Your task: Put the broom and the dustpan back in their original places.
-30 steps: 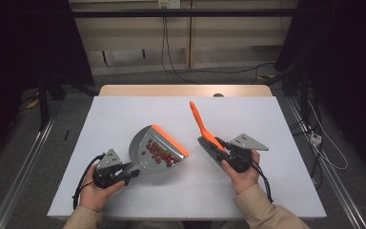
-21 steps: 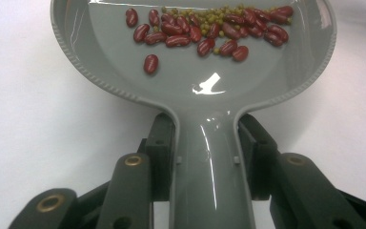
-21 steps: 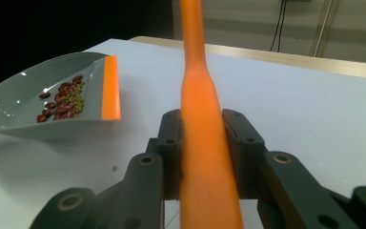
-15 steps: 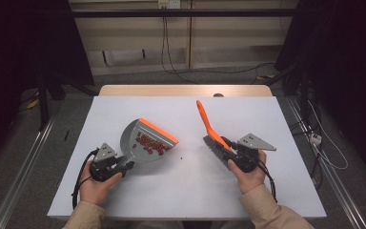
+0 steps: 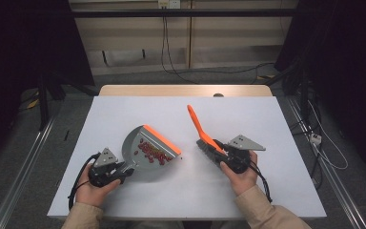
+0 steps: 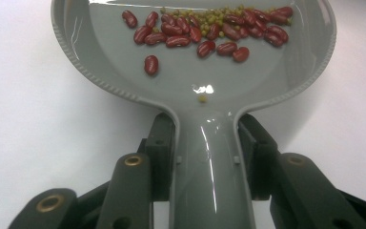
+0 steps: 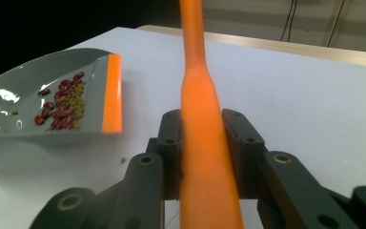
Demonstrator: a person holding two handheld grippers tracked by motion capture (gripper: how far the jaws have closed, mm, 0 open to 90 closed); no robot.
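Observation:
A grey dustpan [image 5: 140,143] with an orange lip lies on the white table [image 5: 276,124], left of the middle. Red beans [image 5: 150,151] and small green ones lie in it. My left gripper [image 5: 125,169] is shut on the dustpan's handle. In the left gripper view the jaws press both sides of the handle [image 6: 209,157], and the beans [image 6: 205,28] lie along the far part of the dustpan [image 6: 124,71]. My right gripper [image 5: 225,153] is shut on an orange brush [image 5: 198,125], bristles near the table. In the right gripper view my right gripper [image 7: 205,143] clamps the brush handle [image 7: 198,95].
One stray bean [image 5: 180,157] lies on the table just off the orange lip, also seen as the small speck [image 7: 122,160]. The table's wooden far edge [image 5: 186,90] lies beyond. Cables trail from both grippers toward the person. Dark floor and metal rails flank the table.
The dustpan has swung a little, its orange lip turning from the right toward the far side. The brush handle wobbled slightly. Both hands stay about where they were.

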